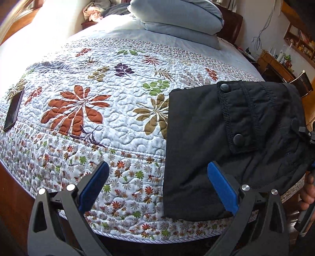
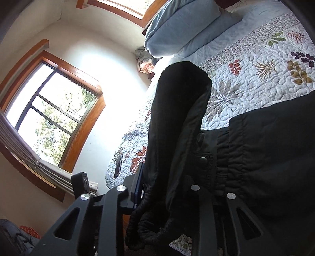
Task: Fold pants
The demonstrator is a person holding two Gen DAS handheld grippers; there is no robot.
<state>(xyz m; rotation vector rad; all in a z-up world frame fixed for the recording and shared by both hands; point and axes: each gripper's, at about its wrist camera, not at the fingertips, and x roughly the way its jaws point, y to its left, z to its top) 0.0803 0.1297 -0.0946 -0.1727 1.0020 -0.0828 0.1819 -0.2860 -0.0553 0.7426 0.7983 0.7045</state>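
Black pants (image 1: 226, 141) lie folded into a compact stack at the near right edge of the quilted bed (image 1: 98, 118), pocket flap with two snaps on top. My left gripper (image 1: 157, 189) is open and empty, hovering at the bed's near edge; its right finger (image 1: 222, 189) is over the pants' near left corner. In the right wrist view my right gripper (image 2: 163, 189) is shut on a bunched fold of the pants (image 2: 177, 128), which rises between the fingers; the rest of the pants lies on the bed at right. The right gripper's edge shows in the left wrist view (image 1: 309, 137).
A black phone (image 1: 13, 110) lies on the quilt at the left edge. Folded blue bedding (image 1: 177, 17) sits at the head of the bed. A window (image 2: 49, 118) and wall are beyond the bed's far side. Shelves and a desk (image 1: 279, 65) stand at right.
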